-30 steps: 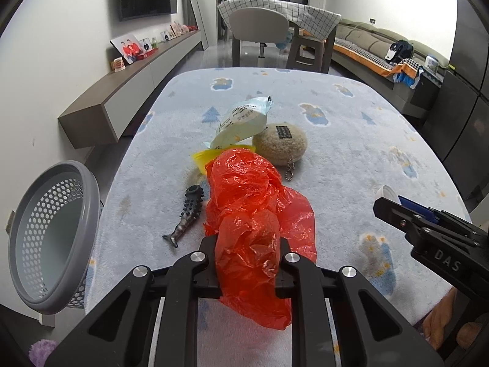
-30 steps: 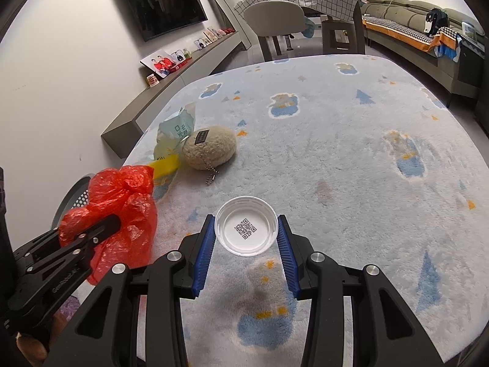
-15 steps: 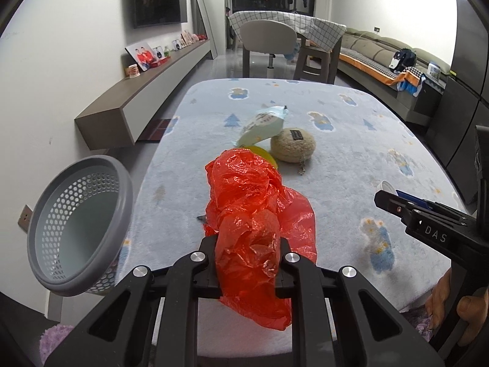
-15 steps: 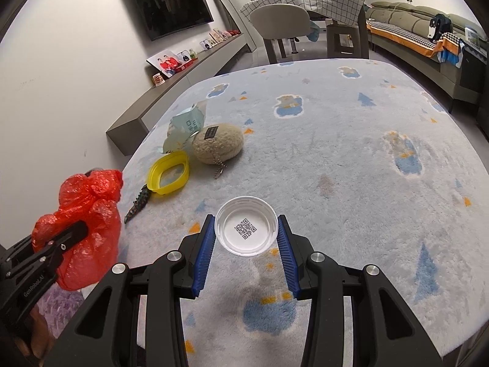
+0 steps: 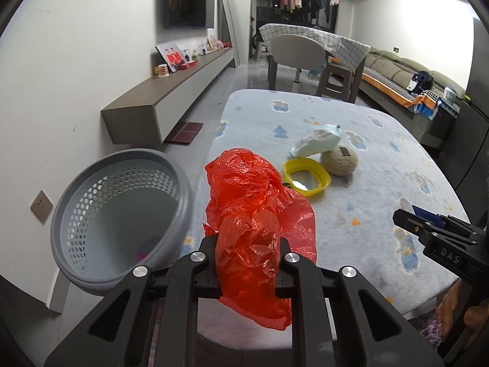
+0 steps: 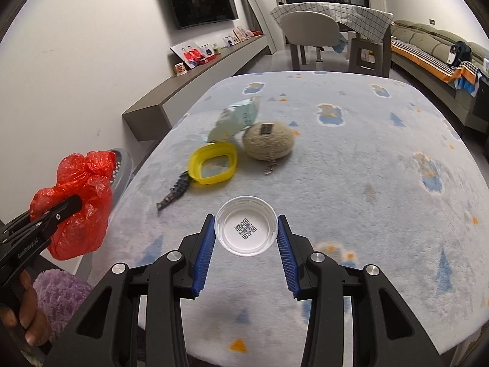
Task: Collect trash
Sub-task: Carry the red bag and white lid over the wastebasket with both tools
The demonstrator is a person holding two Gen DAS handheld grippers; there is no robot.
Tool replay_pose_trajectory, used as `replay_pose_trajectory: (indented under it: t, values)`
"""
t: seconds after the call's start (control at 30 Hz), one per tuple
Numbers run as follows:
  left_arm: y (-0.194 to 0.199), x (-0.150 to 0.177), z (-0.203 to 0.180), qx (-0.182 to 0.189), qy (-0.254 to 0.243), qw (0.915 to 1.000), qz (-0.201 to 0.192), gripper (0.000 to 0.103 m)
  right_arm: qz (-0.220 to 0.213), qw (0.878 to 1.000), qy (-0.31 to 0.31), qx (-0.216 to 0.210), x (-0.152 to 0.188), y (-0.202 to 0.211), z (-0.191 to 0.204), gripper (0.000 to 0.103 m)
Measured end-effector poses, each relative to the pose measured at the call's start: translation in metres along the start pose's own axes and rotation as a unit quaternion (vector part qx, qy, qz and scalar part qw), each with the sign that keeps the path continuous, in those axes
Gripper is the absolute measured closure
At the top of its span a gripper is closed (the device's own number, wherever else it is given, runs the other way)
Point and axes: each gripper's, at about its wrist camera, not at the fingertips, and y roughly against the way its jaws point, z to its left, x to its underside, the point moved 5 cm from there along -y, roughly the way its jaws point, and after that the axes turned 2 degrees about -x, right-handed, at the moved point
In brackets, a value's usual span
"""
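My left gripper (image 5: 248, 257) is shut on a crumpled red plastic bag (image 5: 259, 214), held in the air at the table's near left edge. A grey perforated bin (image 5: 122, 214) stands just left of the bag, below table height. In the right wrist view the same bag (image 6: 79, 205) hangs from the left gripper (image 6: 68, 206) at the far left. My right gripper (image 6: 246, 229) is shut on a white round lid (image 6: 246, 229) with a QR code inside, held above the table. The right gripper (image 5: 428, 226) also shows at the right of the left wrist view.
On the pale patterned tablecloth (image 6: 366, 159) lie a yellow ring-shaped lid (image 6: 214, 162), a beige round pouch with a chain (image 6: 269, 143), a pale green packet (image 6: 235, 119) and a small dark fish-shaped toy (image 6: 175, 191). A low wall shelf (image 5: 165, 101) runs along the left.
Both grippers have drawn back and left from the table's middle. The bin now sits much closer beside the red bag. The yellow lid has come into view from behind the bag.
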Motion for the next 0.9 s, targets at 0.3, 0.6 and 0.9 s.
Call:
replay_pose_trajectory:
  t: [0.3,0.6,0.9]
  values:
    - [-0.004,-0.007,0.060,-0.026,0.024,0.9994,-0.003,0.085,0.017,0.999,0.028,-0.040,-0.014,-0.031,0.067,0.064]
    - [-0.011,-0.018,0.121,-0.062,0.058,0.9964,-0.005,0.085,0.042,0.991,0.076,-0.097,-0.035,-0.076,0.145,0.064]
    - [-0.035,-0.022,0.180,-0.100,0.100,0.9898,0.014,0.085,0.072,0.979,0.126,-0.141,-0.046,-0.120,0.211,0.064]
